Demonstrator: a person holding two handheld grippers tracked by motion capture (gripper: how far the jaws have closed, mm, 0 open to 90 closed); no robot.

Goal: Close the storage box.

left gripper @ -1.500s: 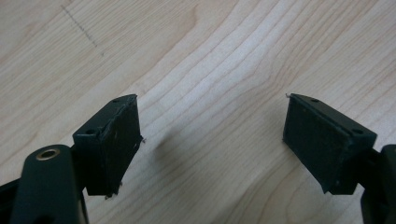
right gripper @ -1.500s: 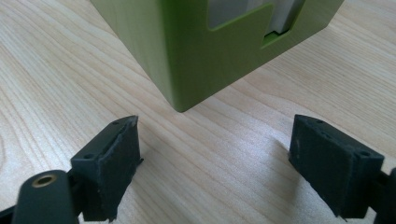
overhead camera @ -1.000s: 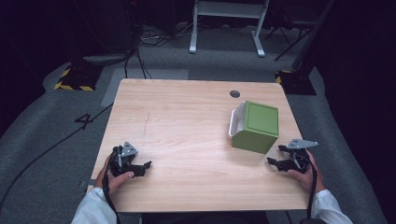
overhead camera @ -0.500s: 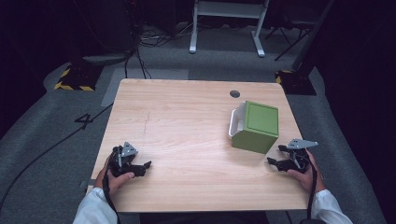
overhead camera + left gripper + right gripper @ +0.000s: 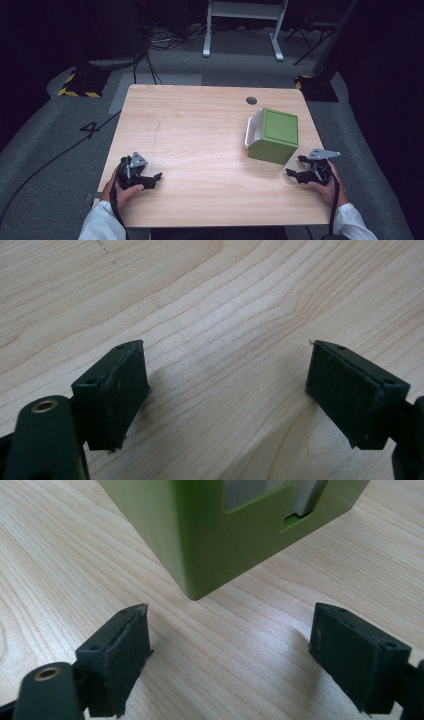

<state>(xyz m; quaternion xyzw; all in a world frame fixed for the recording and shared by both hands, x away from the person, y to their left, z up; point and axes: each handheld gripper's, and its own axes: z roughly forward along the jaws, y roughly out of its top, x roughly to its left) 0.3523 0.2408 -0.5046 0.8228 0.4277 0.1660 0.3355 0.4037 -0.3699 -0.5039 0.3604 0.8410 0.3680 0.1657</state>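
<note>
Wooden table (image 5: 200, 130), green box (image 5: 274, 136) at right, untouched; left gripper (image 5: 150, 179) and right gripper (image 5: 295, 172) both wide, empty; nothing begun.

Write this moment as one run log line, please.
left gripper: open, empty, over bare table | right gripper: open, empty, facing green box corner

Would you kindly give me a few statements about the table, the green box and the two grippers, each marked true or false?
1. The green box stands nearer the right gripper than the left gripper. True.
2. The right gripper is shut on the box. False: its jaws stand apart, short of the box's corner.
3. The left gripper is open over bare table. True.
4. The box stands at the table's left edge. False: it stands toward the right side.
</note>
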